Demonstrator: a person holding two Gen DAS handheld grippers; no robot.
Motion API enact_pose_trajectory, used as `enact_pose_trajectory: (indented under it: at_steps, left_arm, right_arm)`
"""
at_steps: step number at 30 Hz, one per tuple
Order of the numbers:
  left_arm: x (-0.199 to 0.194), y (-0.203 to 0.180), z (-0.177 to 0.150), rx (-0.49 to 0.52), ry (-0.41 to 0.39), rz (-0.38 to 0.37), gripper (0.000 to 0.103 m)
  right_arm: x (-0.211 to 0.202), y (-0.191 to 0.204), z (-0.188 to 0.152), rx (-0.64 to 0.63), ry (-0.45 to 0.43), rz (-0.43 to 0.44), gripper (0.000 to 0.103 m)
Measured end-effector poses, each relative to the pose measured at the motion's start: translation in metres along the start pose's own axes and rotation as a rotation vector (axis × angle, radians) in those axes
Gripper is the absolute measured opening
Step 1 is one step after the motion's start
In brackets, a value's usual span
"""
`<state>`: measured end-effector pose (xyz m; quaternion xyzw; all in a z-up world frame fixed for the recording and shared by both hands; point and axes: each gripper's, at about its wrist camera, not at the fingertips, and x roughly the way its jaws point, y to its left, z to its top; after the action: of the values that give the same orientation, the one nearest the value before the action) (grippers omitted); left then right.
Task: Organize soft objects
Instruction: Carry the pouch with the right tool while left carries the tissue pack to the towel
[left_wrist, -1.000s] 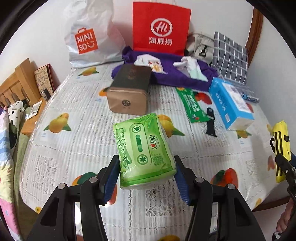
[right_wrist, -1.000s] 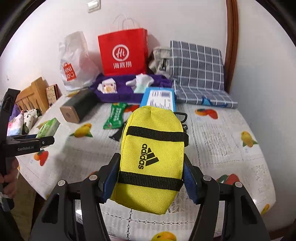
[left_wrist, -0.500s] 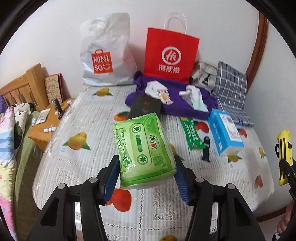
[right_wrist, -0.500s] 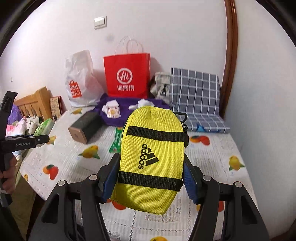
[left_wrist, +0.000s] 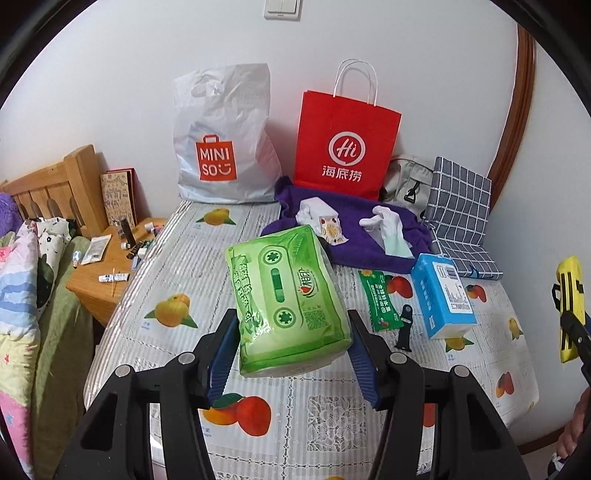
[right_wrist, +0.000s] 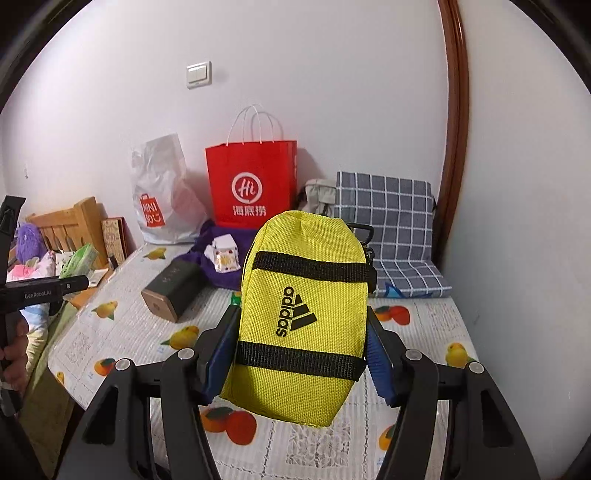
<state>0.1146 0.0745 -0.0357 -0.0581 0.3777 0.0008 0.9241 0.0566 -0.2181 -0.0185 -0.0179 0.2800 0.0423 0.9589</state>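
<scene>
i read "adidas" with its three stripes in black on the yellow pouch (right_wrist: 303, 325) — two black bands cross its woven front — and my right tool (right_wrist: 301, 354) is clamped on its sides, holding it clear above the worktop (right_wrist: 417, 332). my left tool (left_wrist: 291, 350) is clamped on a soft green tissue pack (left_wrist: 286, 295) printed like a cassette, with a small code square at one corner, also held up off the fruit-print cloth. at the back wall a white bag (left_wrist: 221, 147) says "mini so" and a red paper bag (left_wrist: 345, 144) shows "hi" in a ring over chinese characters. a blue box (left_wrist: 441, 295) lies near the right edge, a purple cloth (left_wrist: 369, 229) lies behind it, and the front half of the cloth lies bare.
</scene>
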Motion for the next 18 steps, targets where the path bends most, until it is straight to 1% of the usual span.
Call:
enact_pose_trajectory:
  at_steps: [7, 10, 18]
  left_arm:
    - [-0.009, 0.004, 0.013, -0.005, -0.032, 0.003, 0.054]
    - [-0.008, 0.005, 0.019, -0.005, -0.038, 0.006, 0.054]
    - [0.000, 0.001, 0.037, -0.022, -0.054, -0.017, 0.054]
  right_arm:
    - [0.005, 0.007, 0.012, -0.027, -0.010, 0.013, 0.063]
    - [0.007, 0.007, 0.014, -0.025, -0.011, 0.011, 0.063]
    - [0.017, 0.006, 0.024, -0.041, 0.006, 0.000, 0.063]
